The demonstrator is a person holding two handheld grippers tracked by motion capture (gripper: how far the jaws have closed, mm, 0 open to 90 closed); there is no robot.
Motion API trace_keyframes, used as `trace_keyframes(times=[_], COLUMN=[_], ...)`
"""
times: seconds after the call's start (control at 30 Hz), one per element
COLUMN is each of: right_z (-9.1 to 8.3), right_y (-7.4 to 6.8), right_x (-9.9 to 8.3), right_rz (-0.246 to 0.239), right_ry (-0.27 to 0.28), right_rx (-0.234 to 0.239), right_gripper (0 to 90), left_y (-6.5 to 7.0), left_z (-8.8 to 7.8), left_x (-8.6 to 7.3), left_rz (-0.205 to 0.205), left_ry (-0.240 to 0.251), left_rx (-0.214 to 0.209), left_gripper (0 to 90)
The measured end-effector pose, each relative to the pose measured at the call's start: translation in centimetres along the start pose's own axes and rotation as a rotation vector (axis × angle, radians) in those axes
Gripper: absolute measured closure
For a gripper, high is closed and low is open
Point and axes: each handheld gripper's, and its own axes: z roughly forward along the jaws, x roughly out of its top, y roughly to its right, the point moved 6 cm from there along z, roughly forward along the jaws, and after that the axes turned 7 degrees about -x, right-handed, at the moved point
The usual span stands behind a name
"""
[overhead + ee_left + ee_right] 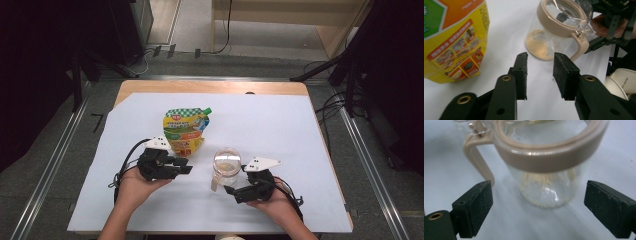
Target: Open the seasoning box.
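Right gripper [235, 186] sits just beside the clear jar [226, 165], jaws wide apart, nothing clamped. Left gripper [186, 166], between jar and yellow pouch [185, 130], jaws parted, empty.

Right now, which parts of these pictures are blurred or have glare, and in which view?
High view: sharp on the table, very dark at the left and right edges. Left gripper view: the jar has glare on its clear lid, and the yellow pouch is soft. Right gripper view: the jar is blurred, especially its beige rim, while the right claw pads look sharper.
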Motion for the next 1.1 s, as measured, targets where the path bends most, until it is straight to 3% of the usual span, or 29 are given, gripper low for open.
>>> trace_keyframes(times=[0.07, 0.33, 0.47, 0.57, 0.67, 0.73, 0.9, 1.1], right_z=[-0.8, -3.2, -4.1, -4.3, -4.3, -4.5, -4.3, -3.8], right_y=[0.0, 1.0, 1.6, 1.8, 1.7, 1.6, 1.0, 0.1], right_x=[-0.3, -0.1, 0.6, 0.6, 0.5, 0.6, 1.2, 1.1], right_rz=[-0.013, -0.019, 0.014, 0.016, 0.006, -0.01, -0.021, -0.045], right_ry=[0.001, 0.034, 0.082, 0.079, 0.066, 0.081, 0.094, 0.073], right_rx=[0.012, 0.022, 0.026, 0.016, 0.022, 0.018, 0.046, 0.057], right_gripper=[14.8, 42.4, 62.6, 79.2, 88.9, 90.0, 90.0, 90.0], left_y=[0.2, 1.4, 1.6, 1.9, 1.9, 1.7, 1.6, 2.2], left_z=[0.1, 1.3, 2.6, 3.7, 4.8, 5.4, 6.1, 6.2], left_x=[0.2, 0.4, 0.4, 0.3, 0.4, 0.4, 0.4, 0.5], left_rz=[-0.012, 0.03, 0.045, 0.044, 0.046, 0.062, 0.052, 0.054], left_ry=[0.018, -0.017, -0.034, -0.05, -0.064, -0.082, -0.103, -0.081], left_rx=[-0.033, -0.031, -0.053, -0.068, -0.067, -0.047, -0.066, -0.098], left_gripper=[74.8, 88.7, 90.0, 90.0, 90.0, 90.0, 90.0, 90.0])
